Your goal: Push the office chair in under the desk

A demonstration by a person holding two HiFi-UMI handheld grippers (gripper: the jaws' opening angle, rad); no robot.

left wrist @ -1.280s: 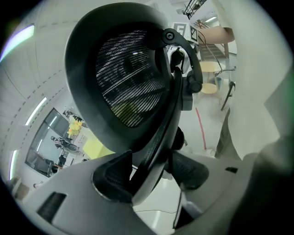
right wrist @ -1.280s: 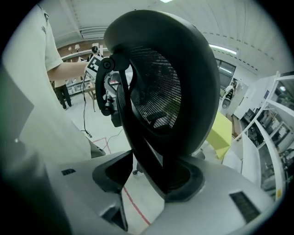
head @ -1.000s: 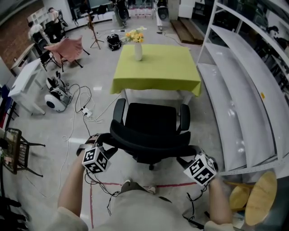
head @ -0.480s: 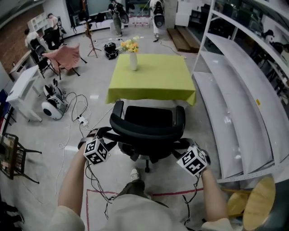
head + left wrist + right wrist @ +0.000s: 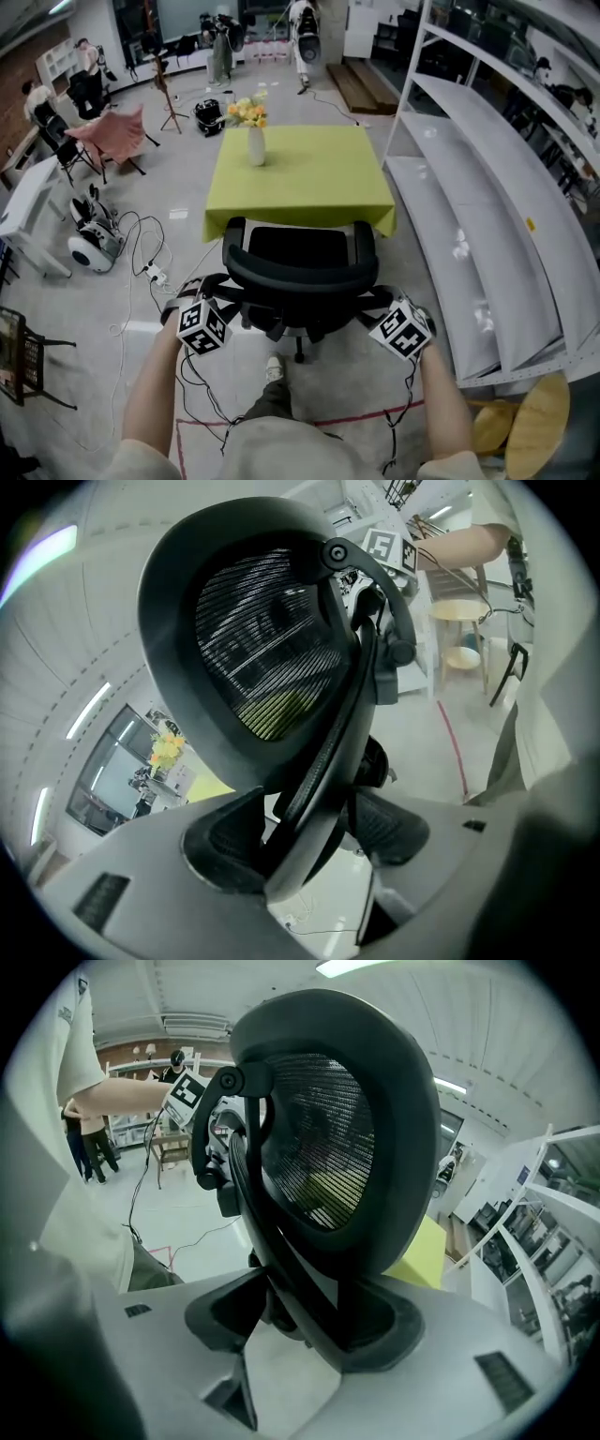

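The black office chair [image 5: 302, 246] stands at the near edge of the desk [image 5: 309, 183], which is covered by a lime-green cloth, and its seat front lies under the cloth's edge. My left gripper [image 5: 230, 306] grips the left side of the mesh backrest [image 5: 267, 658], with the frame strut between its pads. My right gripper [image 5: 371, 309] holds the right side of the backrest [image 5: 328, 1129]. Its jaws are opening, and the strut still lies between them against the pads. Each gripper's marker cube shows in the other's view.
A white vase of yellow flowers [image 5: 255, 141] stands on the desk's far left. Grey shelving [image 5: 487, 197] runs along the right. Cables and a white device [image 5: 89, 248] lie on the floor at left. A wooden stool [image 5: 530, 422] is at my right. Red tape marks the floor.
The chair has rolled forward toward the desk, and its seat front now reaches under the cloth edge. Both grippers have followed, staying on the backrest.
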